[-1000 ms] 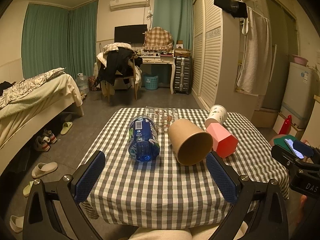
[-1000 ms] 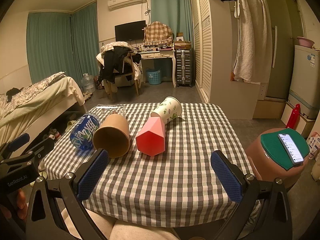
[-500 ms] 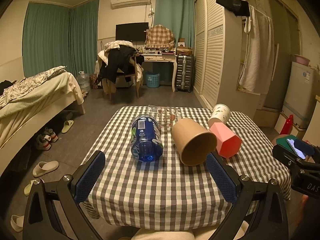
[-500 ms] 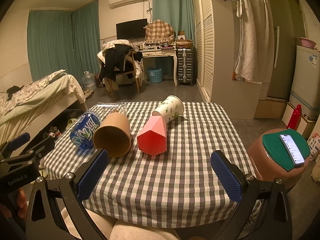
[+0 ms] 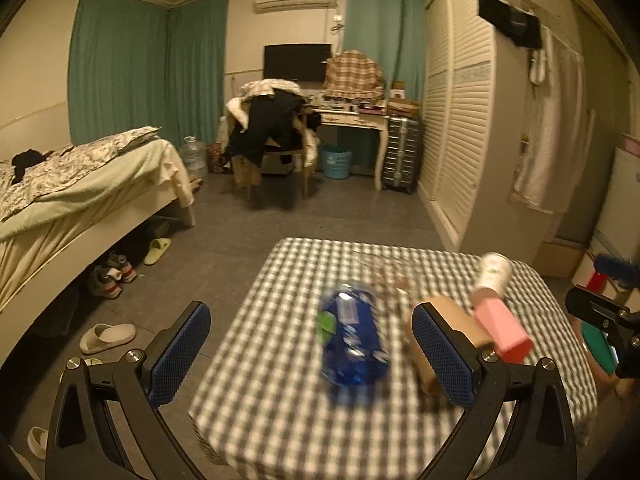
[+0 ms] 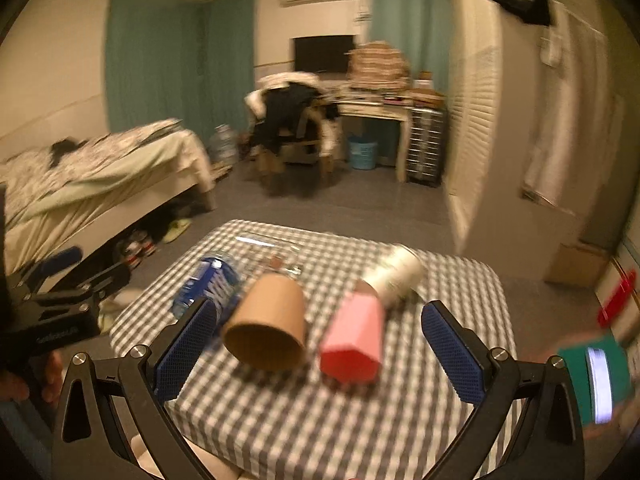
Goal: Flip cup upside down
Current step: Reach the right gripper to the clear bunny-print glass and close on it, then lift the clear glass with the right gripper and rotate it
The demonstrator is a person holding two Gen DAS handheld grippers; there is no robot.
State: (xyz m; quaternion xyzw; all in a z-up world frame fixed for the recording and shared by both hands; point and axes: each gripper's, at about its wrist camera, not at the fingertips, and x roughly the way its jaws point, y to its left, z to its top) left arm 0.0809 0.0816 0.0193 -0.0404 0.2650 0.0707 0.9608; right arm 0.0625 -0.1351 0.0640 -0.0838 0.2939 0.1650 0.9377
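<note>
Several cups lie on their sides on the checked table [image 6: 320, 408]: a brown paper cup [image 6: 266, 330] with its mouth toward me, a pink faceted cup [image 6: 354, 340], a white printed cup [image 6: 396, 276] and a clear glass [image 6: 276, 256]. The brown cup [image 5: 456, 328], pink cup [image 5: 502, 328] and white cup [image 5: 494, 274] also show in the left wrist view. My right gripper [image 6: 320, 344] is open and empty, above the table's near part, framing the brown and pink cups. My left gripper [image 5: 310, 352] is open and empty, over the table's left front.
A blue water bottle [image 5: 354, 344] lies on its side left of the brown cup. A stool with a green pad and a phone [image 6: 600, 376] stands right of the table. A bed [image 5: 80, 192] is to the left, a wardrobe [image 5: 472, 120] to the right.
Both grippers have risen and moved forward over the table, with motion blur. The left view has swung left. The cups have not moved.
</note>
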